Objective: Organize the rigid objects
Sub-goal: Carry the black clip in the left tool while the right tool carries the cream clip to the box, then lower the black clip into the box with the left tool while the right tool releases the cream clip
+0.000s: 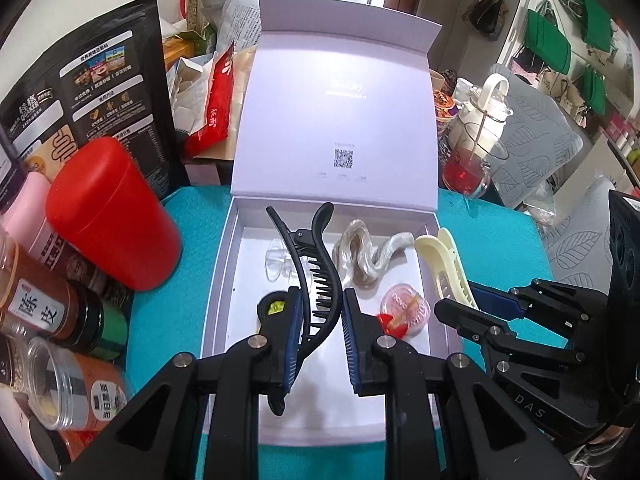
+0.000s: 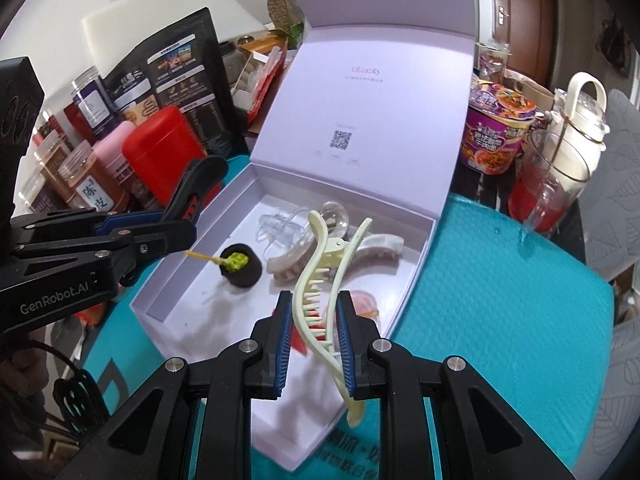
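Observation:
My left gripper (image 1: 321, 308) is shut on a black hair claw clip (image 1: 316, 264), held above the open white box (image 1: 218, 280). In the right wrist view my right gripper (image 2: 314, 312) is shut on a cream hair claw clip (image 2: 320, 276), hanging over the box's near right part (image 2: 416, 268). The cream clip (image 1: 444, 264) and the right gripper (image 1: 480, 304) show at the box's right edge in the left wrist view. Inside the box lie a pearly claw clip (image 1: 368, 256), a clear clip (image 1: 280, 260), a black hair tie with a green piece (image 2: 240, 266) and a pink round item (image 1: 406, 306).
The box lid (image 1: 340, 120) stands upright at the back. A red canister (image 1: 112, 216), spice jars (image 1: 60, 312) and a black pouch (image 1: 88, 92) crowd the left. A glass with red liquid (image 2: 548, 184), a noodle cup (image 2: 496, 132) and a white kettle (image 2: 580, 120) stand right. A teal mat (image 2: 500, 300) covers the table.

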